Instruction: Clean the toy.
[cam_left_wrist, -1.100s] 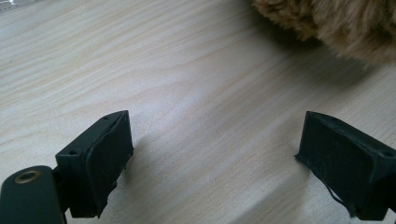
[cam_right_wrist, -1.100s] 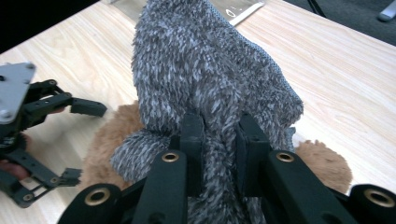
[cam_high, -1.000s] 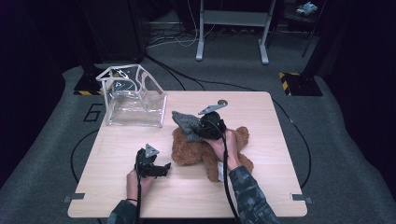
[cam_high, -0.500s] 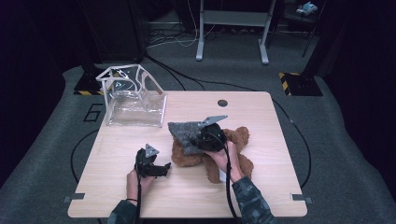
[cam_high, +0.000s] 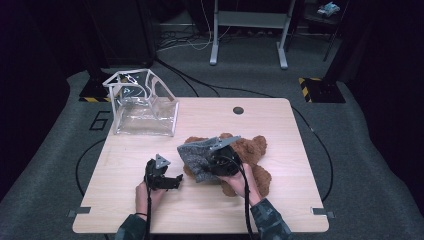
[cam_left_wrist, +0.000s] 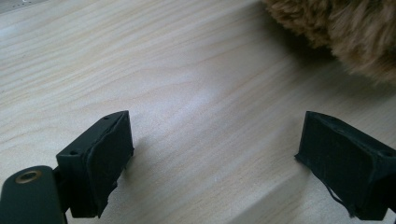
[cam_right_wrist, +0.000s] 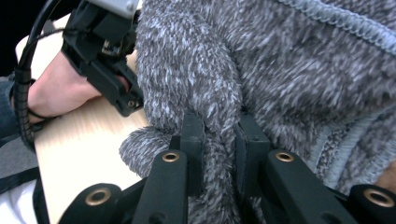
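Note:
A brown teddy bear (cam_high: 252, 157) lies on the wooden table (cam_high: 290, 205), right of the middle. A grey fuzzy cloth (cam_high: 196, 156) hangs over the bear's left side, and my right gripper (cam_high: 216, 161) is shut on it. In the right gripper view the two black jaws pinch a fold of the grey cloth (cam_right_wrist: 299, 79). My left gripper (cam_high: 172, 181) rests low on the table to the left of the bear, jaws wide apart with bare wood between them. The left gripper view has the bear's brown fur (cam_left_wrist: 345, 32) at the top right, beyond my left gripper (cam_left_wrist: 212, 151).
A clear plastic box with a white frame (cam_high: 142, 107) stands at the table's back left. A small round hole (cam_high: 238, 110) sits near the far edge. Black cables trail from both grippers toward the person. The other hand and gripper (cam_right_wrist: 100, 51) appear in the right gripper view.
My right gripper has come down and toward the front with the grey cloth, which now lies lower over the bear. The left hand has stayed put.

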